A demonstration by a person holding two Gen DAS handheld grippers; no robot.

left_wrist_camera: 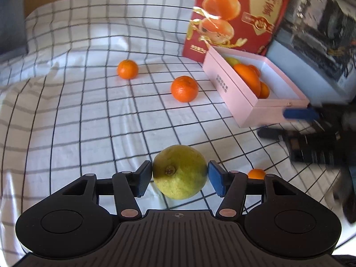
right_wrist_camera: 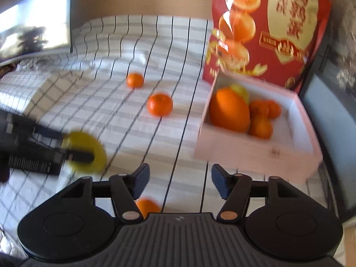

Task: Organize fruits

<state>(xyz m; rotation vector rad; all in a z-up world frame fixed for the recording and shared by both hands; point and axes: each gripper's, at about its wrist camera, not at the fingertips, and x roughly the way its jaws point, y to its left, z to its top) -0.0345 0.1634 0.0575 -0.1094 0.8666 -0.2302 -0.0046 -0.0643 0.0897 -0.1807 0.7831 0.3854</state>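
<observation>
left gripper (left_wrist_camera: 180,178): tilted down toward the checked cloth (left_wrist_camera: 89,122), jaws about half open, straddling the pear (left_wrist_camera: 180,172); left pad looks to touch the pear's side, right pad just beside it; cannot tell if it presses.
right gripper (right_wrist_camera: 178,181): tilted down, near the pink box (right_wrist_camera: 255,155), jaws about half open, nothing between them; only cloth shows in the gap.
pear: yellow-green, stem end toward the camera, resting on the cloth, near centre.
loose oranges: one mid-cloth (left_wrist_camera: 184,88), a smaller one farther left (left_wrist_camera: 127,69), a small one near, just right of the left gripper (left_wrist_camera: 256,174).
pink box: open, on the right, holds a large orange (right_wrist_camera: 229,110), smaller oranges (right_wrist_camera: 260,124) and a yellow fruit (right_wrist_camera: 241,91) at its far end.
red bag (left_wrist_camera: 240,13): upright behind the box, orange print.
</observation>
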